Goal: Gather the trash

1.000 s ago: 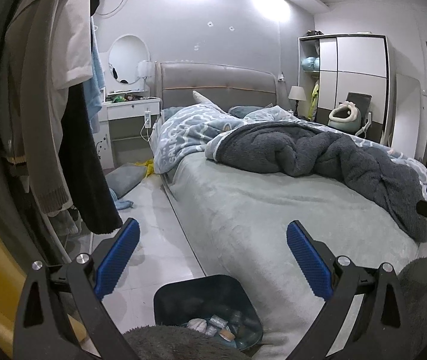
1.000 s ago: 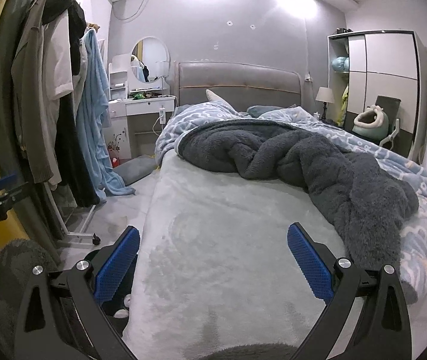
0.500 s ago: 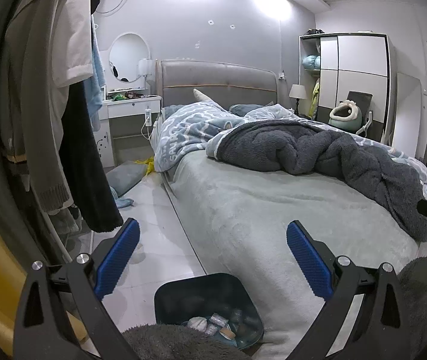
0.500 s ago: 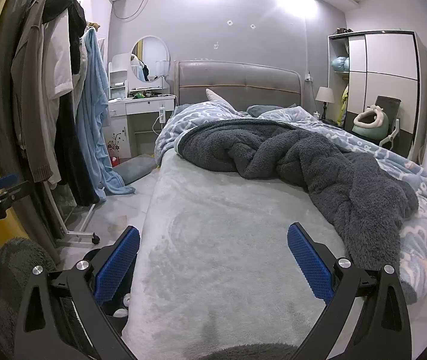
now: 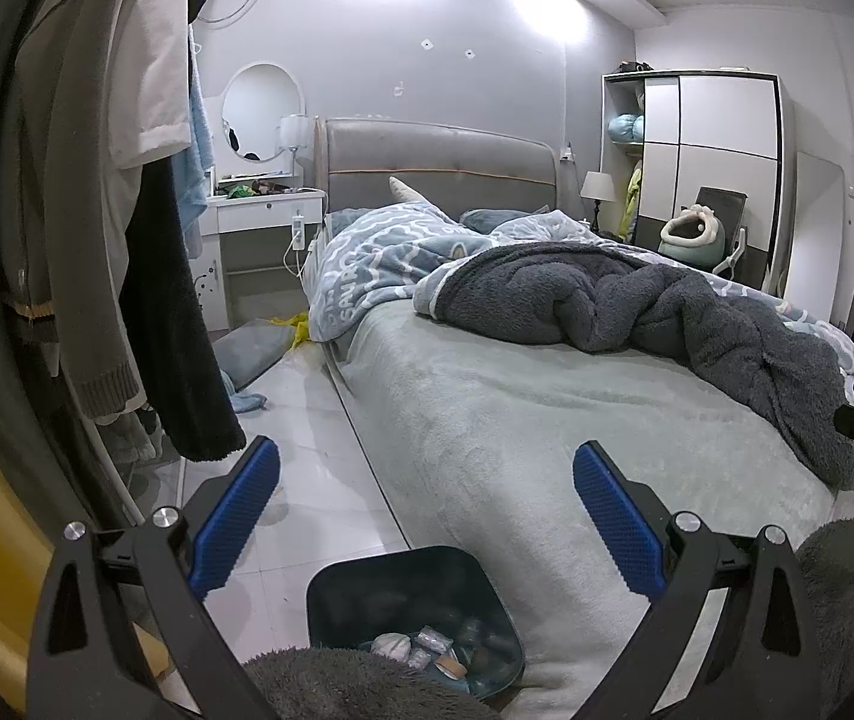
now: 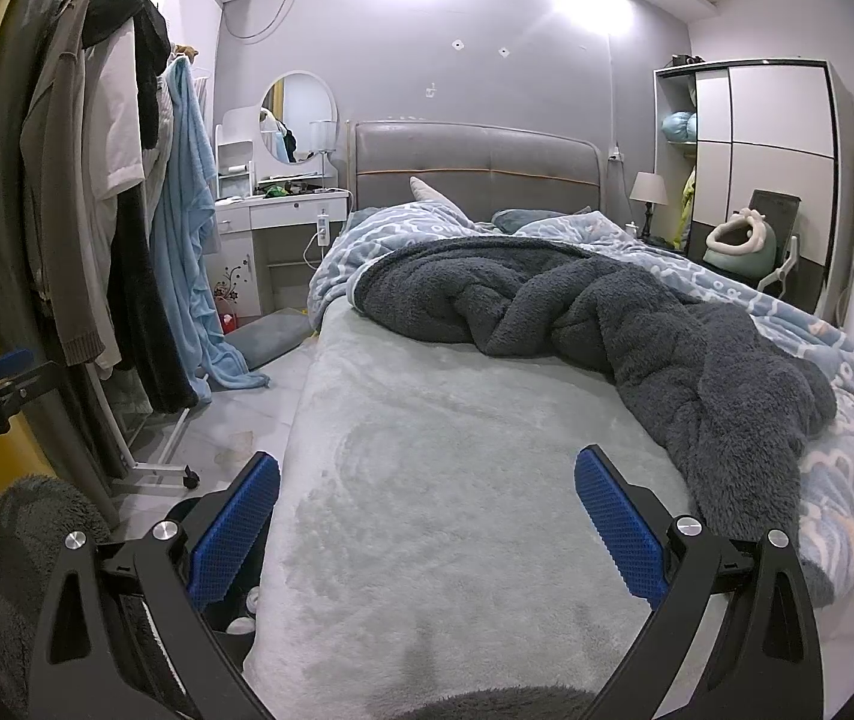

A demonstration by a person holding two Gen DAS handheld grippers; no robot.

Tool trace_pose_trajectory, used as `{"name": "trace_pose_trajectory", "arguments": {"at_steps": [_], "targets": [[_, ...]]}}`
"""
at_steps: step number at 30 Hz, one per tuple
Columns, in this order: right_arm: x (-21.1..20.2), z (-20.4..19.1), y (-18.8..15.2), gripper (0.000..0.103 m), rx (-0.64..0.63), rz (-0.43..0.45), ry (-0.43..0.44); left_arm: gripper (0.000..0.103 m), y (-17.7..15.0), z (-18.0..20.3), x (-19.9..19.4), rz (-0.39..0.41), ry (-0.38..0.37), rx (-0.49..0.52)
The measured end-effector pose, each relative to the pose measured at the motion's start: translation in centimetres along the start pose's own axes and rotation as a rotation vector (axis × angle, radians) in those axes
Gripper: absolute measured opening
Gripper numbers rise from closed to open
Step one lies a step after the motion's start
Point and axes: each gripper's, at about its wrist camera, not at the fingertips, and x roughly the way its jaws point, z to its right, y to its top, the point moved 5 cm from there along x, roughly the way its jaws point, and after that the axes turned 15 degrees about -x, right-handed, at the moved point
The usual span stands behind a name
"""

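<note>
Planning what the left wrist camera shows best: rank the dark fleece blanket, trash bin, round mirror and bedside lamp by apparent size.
1. dark fleece blanket
2. trash bin, though nearness to the camera inflates it
3. round mirror
4. bedside lamp

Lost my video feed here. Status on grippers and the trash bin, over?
Left gripper open, empty. Right gripper open, empty. Trash bin on floor at bed foot, wrappers inside. Nothing blocking it.

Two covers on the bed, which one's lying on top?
The dark grey fleece blanket. It lies bunched over the pale blue patterned quilt, whose print shows only around its edges, at the headboard end and along the wardrobe side.
</note>
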Motion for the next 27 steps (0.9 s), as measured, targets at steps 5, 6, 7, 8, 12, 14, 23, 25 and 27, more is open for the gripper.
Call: {"name": "trace_pose_trajectory", "arguments": {"at_steps": [5,6,7,8,12,14,23,25,27], "targets": [[0.01,0.03,0.0,0.1,0.0,0.0,0.0,0.1,-0.01,-0.04,-0.03,0.0,0.0,-0.001],[0.01,0.01,0.01,0.1,-0.001,0.0,0.0,0.1,0.0,-0.04,-0.02,0.0,0.0,-0.001],[0.01,0.02,0.0,0.1,0.0,-0.001,0.0,0.1,-0.01,-0.04,-0.03,0.0,0.0,0.0],[0.01,0.02,0.0,0.1,0.0,-0.001,0.0,0.1,-0.01,-0.04,-0.02,0.0,0.0,0.001],[-0.03,0.01,0.02,0.1,-0.001,0.0,0.0,0.1,0.05,-0.12,0.04,0.0,0.002,0.006],[-0.05,-0.03,0.04,0.1,0.0,-0.001,0.0,0.1,0.07,-0.14,0.05,0.0,0.002,0.007],[-0.05,0.06,0.06,0.1,-0.001,-0.001,0.0,0.1,0.08,-0.17,0.06,0.0,0.001,0.006],[-0.06,0.07,0.06,0.1,-0.001,-0.001,0.0,0.1,0.09,-0.18,0.06,0.0,0.001,0.006],[-0.08,0.05,0.08,0.1,0.0,-0.001,0.0,0.1,0.08,-0.18,0.06,0.0,0.001,0.006]]}}
